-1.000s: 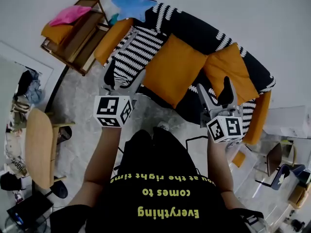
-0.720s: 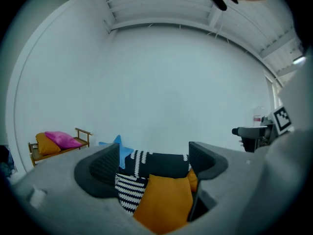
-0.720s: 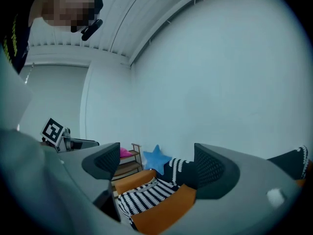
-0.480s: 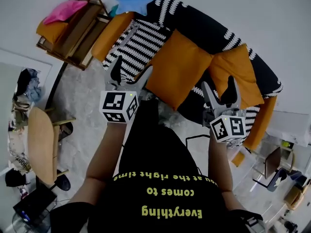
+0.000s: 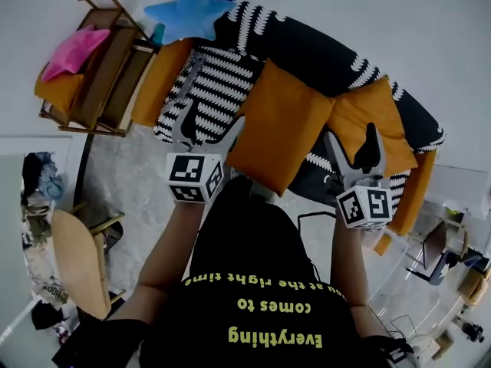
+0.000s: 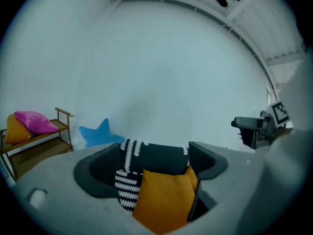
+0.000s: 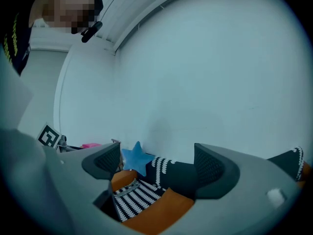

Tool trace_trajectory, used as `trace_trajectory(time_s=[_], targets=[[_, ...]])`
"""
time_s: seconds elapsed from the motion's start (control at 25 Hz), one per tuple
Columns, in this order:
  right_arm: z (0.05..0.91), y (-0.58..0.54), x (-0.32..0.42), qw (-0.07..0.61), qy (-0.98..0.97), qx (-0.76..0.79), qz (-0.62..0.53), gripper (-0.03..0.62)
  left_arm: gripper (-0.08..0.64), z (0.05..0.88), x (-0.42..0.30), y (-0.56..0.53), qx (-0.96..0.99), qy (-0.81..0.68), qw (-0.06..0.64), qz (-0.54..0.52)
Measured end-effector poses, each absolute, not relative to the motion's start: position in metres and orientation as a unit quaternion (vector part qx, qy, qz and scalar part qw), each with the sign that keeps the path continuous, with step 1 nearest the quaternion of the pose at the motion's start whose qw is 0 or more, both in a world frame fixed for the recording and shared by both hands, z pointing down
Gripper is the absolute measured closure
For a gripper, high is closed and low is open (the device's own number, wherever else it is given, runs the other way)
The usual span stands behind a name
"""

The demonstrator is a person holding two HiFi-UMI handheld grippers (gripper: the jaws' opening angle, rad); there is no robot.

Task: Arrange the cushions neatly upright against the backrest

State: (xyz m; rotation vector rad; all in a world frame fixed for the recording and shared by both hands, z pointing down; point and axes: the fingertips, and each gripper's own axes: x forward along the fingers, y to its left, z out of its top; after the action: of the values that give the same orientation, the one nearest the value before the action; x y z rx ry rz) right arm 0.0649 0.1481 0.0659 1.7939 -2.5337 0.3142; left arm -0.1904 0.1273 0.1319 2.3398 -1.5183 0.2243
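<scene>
The person's black shirt point(image 5: 253, 282) fills the near edge of the head view, and both arms stretch toward a black-and-white patterned sofa point(image 5: 322, 48). Only this view gives the whole layout. A large orange cushion point(image 5: 280, 125) leans askew at the middle of the seat, and a second orange cushion point(image 5: 376, 117) touches its right corner. A striped cushion point(image 5: 203, 87) lies to its left, with a blue star cushion point(image 5: 188, 10) by the sofa's far left end. A wooden rack point(image 5: 100, 75) beside the sofa carries a pink cushion point(image 5: 73, 46).

The left gripper view alone shows the right gripper from the side, at its right edge. The right gripper view catches the other gripper's marker cube point(image 7: 49, 136) at its left.

The left gripper point(image 5: 209, 121) has its jaws wide apart with nothing in them. Its own view frames the large orange cushion between the jaws but beyond them, with no pad touching it, and the striped cushion just to the left.

The right gripper point(image 5: 353, 138) is likewise spread wide and empty. It sits in front of the second orange cushion's lower edge. Its own view looks across the seat, with a corner of the large orange cushion nearest, then the striped cushion, then the star against the wall.
</scene>
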Motion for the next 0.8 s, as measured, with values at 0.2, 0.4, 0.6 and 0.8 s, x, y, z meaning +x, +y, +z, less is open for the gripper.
trace_trajectory(time_s=[0.2,0.4,0.6,0.8], targets=[[0.083,0.121,0.060,0.034,-0.805,0.582,0.111,0.124,0.113,0.156,-0.185,0.099,0.831,-0.516,0.175,0.111],[0.103,0.105,0.061,0.072,-0.810,0.570,0.116,0.124,0.114,0.171,-0.184,0.083,0.819,-0.533,0.172,0.127],[0.137,0.079,0.082,0.090,-0.822,0.544,0.145,0.123,0.112,0.203,-0.165,0.082,0.798,-0.552,0.200,0.136],[0.182,0.040,0.078,0.118,-0.849,0.490,0.158,0.123,0.112,0.243,-0.163,0.080,0.764,-0.591,0.216,0.141]])
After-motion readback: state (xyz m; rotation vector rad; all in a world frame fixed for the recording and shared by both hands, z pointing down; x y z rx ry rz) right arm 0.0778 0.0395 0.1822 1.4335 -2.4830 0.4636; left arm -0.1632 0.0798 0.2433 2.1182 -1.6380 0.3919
